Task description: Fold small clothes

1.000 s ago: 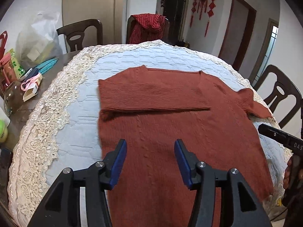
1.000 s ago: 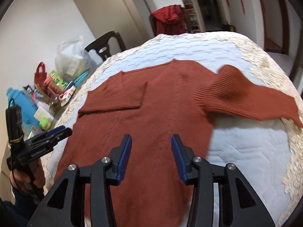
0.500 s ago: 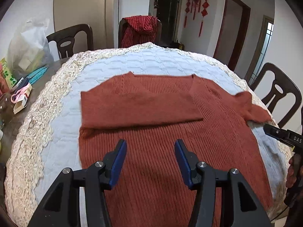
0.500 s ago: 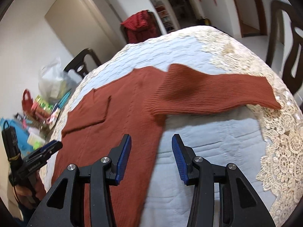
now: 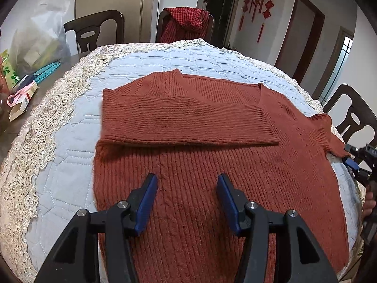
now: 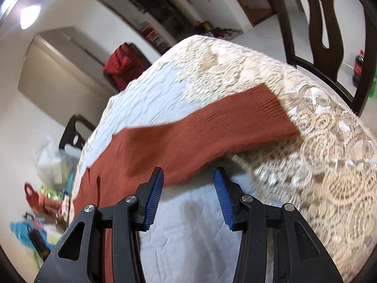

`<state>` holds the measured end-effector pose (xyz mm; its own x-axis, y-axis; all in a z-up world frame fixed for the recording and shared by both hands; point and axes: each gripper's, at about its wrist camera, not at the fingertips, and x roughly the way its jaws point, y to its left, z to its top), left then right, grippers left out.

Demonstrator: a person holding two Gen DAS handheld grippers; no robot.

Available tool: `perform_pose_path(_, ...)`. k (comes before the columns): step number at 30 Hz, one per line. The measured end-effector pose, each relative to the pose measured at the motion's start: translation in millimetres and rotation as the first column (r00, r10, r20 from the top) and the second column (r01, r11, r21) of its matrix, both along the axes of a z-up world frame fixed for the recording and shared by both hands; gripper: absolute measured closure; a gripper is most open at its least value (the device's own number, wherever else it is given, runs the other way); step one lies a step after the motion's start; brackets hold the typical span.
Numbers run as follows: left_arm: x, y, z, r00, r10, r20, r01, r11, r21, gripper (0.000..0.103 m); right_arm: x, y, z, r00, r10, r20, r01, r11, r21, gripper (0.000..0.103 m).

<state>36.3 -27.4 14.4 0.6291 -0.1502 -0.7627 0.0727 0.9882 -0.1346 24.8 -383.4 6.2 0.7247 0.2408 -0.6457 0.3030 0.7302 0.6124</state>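
Note:
A rust-red knit sweater [image 5: 212,176] lies flat on the quilted white cloth with a lace border [image 5: 59,146]. Its left sleeve [image 5: 183,120] is folded across the chest. My left gripper [image 5: 187,184] hangs open over the sweater's body, nothing between its blue pads. The right sleeve [image 6: 212,132] stretches out over the lace [image 6: 329,165] in the right wrist view. My right gripper [image 6: 188,179] stands open just short of that sleeve's near edge, holding nothing. It also shows at the right edge of the left wrist view [image 5: 355,160], beside the sleeve's cuff.
Dark wooden chairs [image 5: 94,30] ring the round table; one carries a red checked garment [image 5: 186,21]. A plastic bag [image 5: 37,42], boxes and small items crowd the table's left side. Another chair [image 6: 329,30] stands close behind the outstretched sleeve. A hand [image 5: 370,202] holds the right gripper.
My right gripper has swung right from over the sweater's body to the outstretched sleeve, rolling as it went. My left gripper has dropped a little closer to the sweater.

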Motion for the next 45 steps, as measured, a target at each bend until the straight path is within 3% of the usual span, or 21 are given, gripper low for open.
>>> perform_pose_path(2, -1, -1, -1, 1.0, -0.002, 0.002, 0.002, 1.0, 0.003, 0.045, 6, -5, 0, 1.0, -0.015, 0.009, 0.015, 1.0, 0.015, 0.058)
perform_pose_path(6, -1, -3, -1, 1.0, -0.009, 0.004, 0.009, 1.0, 0.011, 0.043, 18, -7, 3, 1.0, -0.028, -0.009, 0.028, 0.999, -0.02, 0.093)
perform_pose_path(10, 0, -1, -1, 1.0, -0.008, 0.004, 0.008, 1.0, 0.0, 0.043, 22, 5, 31, 0.997, 0.016, 0.072, -0.01, 0.997, -0.081, 0.095)
perform_pose_path(14, -2, 0, -1, 1.0, -0.01, 0.006, 0.01, 1.0, -0.009, 0.042, 29, 46, 72, 0.974, 0.143, 0.177, -0.116, 0.981, -0.156, 0.095)
perform_pose_path(16, -1, 1, -1, 1.0, -0.01, 0.006, 0.01, 1.0, -0.013, 0.042, 34, 72, 87, 0.951, 0.224, 0.213, -0.185, 0.965, -0.186, 0.095)
perform_pose_path(19, -1, 3, -1, 1.0, -0.01, 0.008, 0.011, 1.0, -0.018, 0.042, 45, 125, 94, 0.892, 0.39, 0.229, -0.343, 0.913, -0.219, 0.095)
perform_pose_path(26, -8, 8, 14, 0.998, -0.052, 0.026, 0.053, 0.998, -0.03, 0.042, 54, 199, 59, 0.755, 0.644, 0.121, -0.612, 0.759, -0.221, 0.09)
perform_pose_path(28, -7, 12, 24, 0.998, -0.059, 0.038, 0.061, 0.996, -0.057, 0.042, 49, 198, 53, 0.742, 0.661, 0.114, -0.63, 0.745, -0.22, 0.087)
perform_pose_path(31, 1, 11, 38, 0.995, -0.077, 0.065, 0.082, 0.993, -0.08, 0.042, 43, 182, 46, 0.758, 0.642, 0.113, -0.616, 0.762, -0.197, 0.086)
perform_pose_path(36, 31, -5, 46, 0.989, -0.124, 0.078, 0.131, 0.987, -0.098, 0.042, 46, 143, 34, 0.847, 0.528, 0.07, -0.509, 0.84, -0.187, 0.086)
perform_pose_path(39, 59, -17, 30, 0.988, -0.152, 0.014, 0.152, 0.98, -0.131, 0.043, 51, 130, 19, 0.882, 0.472, -0.002, -0.464, 0.866, -0.187, 0.086)
perform_pose_path(41, 73, -25, 17, 0.988, -0.155, -0.027, 0.15, 0.981, -0.121, 0.049, 51, 125, 10, 0.887, 0.461, -0.036, -0.46, 0.87, -0.181, 0.086)
perform_pose_path(45, 80, -35, 3, 0.986, -0.16, -0.053, 0.155, 0.984, -0.09, 0.061, 46, 118, 11, 0.884, 0.468, -0.01, -0.463, 0.87, -0.167, 0.086)
